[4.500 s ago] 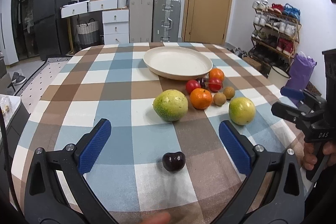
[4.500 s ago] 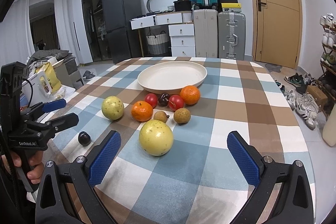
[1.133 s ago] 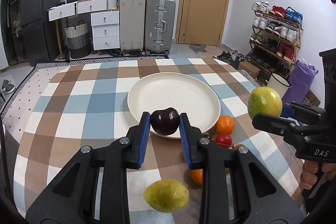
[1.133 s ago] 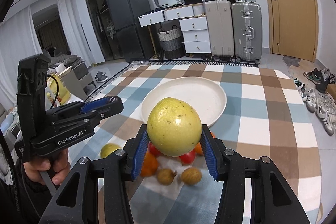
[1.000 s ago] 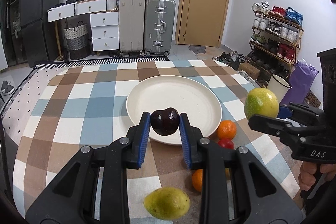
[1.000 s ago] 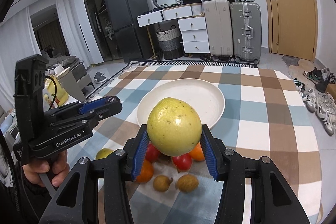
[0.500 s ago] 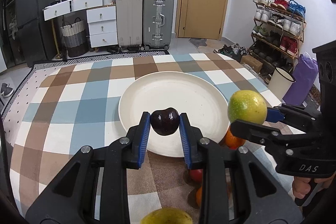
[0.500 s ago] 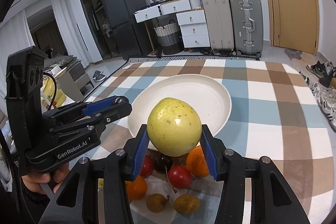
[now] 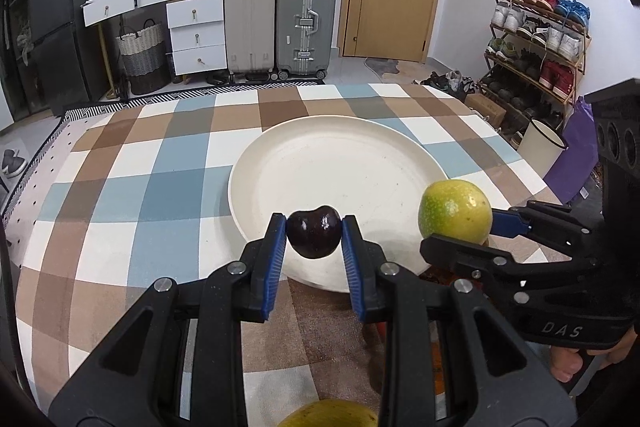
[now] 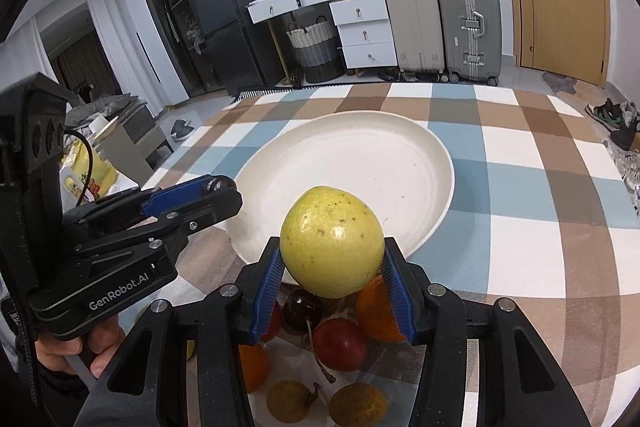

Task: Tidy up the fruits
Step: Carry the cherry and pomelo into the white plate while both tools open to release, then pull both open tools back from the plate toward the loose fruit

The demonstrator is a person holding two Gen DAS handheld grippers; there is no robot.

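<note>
The left gripper (image 9: pixel 314 237) is pinching a dark cherry (image 9: pixel 315 231) and the right gripper (image 10: pixel 331 267) is clamping a yellow-green guava (image 10: pixel 331 253), both over the plate's (image 9: pixel 280 147) near rim.

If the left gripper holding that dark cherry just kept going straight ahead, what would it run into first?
Most likely the plate. The left gripper holds the cherry over its near rim, pointing across it. Nothing lies on the plate, though height above it is hard to judge.
</note>
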